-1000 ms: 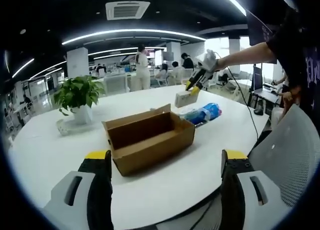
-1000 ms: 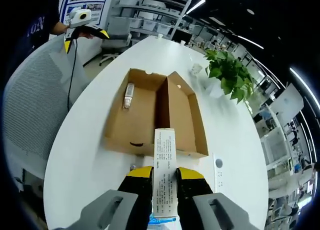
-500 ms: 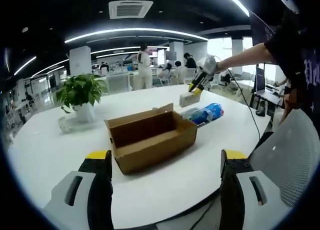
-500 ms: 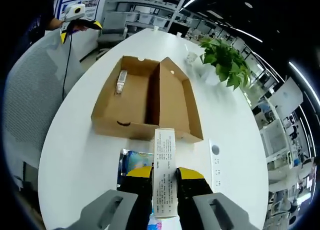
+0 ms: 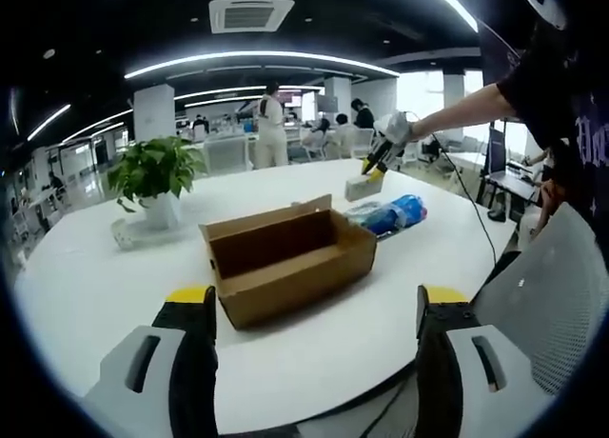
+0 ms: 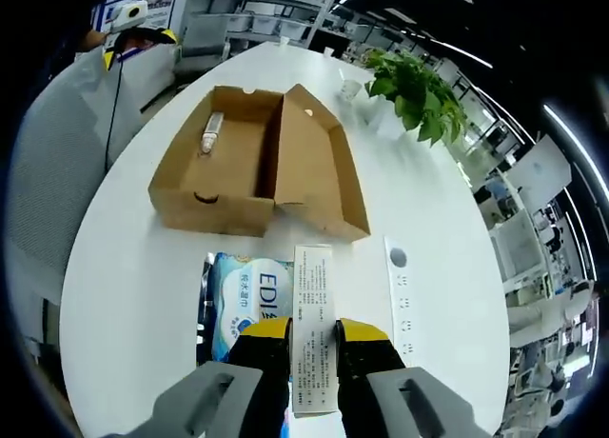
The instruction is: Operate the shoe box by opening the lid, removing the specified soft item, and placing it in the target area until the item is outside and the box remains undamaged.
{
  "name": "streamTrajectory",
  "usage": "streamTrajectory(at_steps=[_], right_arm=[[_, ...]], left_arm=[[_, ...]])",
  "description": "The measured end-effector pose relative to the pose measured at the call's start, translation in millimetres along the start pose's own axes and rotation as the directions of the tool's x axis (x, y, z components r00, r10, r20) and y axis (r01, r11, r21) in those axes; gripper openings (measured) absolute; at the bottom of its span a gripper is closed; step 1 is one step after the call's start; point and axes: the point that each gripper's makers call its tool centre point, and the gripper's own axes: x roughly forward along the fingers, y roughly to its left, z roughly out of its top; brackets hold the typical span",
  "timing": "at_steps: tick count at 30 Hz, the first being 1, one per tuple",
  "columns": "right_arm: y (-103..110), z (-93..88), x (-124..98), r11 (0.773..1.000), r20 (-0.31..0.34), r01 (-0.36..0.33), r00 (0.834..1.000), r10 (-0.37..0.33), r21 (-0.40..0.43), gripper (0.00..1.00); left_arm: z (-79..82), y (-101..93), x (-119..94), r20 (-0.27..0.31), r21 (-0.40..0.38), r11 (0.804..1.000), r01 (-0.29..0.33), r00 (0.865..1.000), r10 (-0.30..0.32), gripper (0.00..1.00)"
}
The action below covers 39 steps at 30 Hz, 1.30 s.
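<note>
Now the right hand-held gripper (image 6: 303, 335) holds a flat white rectangular carton printed with small text (image 6: 313, 314) clamped between its yellow-tipped jaws, above the round white counter (image 6: 133, 267). In the left gripper view that same right hand-held gripper (image 5: 373, 168) shows at the far side of the counter (image 5: 86, 276), with the white carton (image 5: 363, 187) hanging from its jaws just above a blue and white soft plastic pack (image 5: 390, 213). In the right gripper view the blue and white pack (image 6: 245, 300) lies flat on the counter, just beside the open brown cardboard shoe box (image 6: 249, 167), and the carton partly overlaps it. The shoe box (image 5: 285, 257) stands with its lid folded back, and a small pale bottle (image 6: 206, 133) lies inside it. The left hand-held gripper (image 5: 314, 324) hovers near the counter's edge with its jaws spread wide and nothing between them. A leafy green potted plant in a white pot (image 5: 152, 176) stands beyond the box, and a white power strip (image 6: 402, 290) lies beside the carton.
</note>
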Motion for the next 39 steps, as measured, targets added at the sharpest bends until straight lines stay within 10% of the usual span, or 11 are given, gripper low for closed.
streamTrajectory(at_steps=[39], right_arm=[[3, -125.7, 17, 0.998, -0.246, -0.032, 0.968, 0.046, 0.063, 0.13]], left_arm=[[-1.3, 3.9, 1, -0.022, 0.010, 0.999, -0.031, 0.999, 0.032, 0.81]])
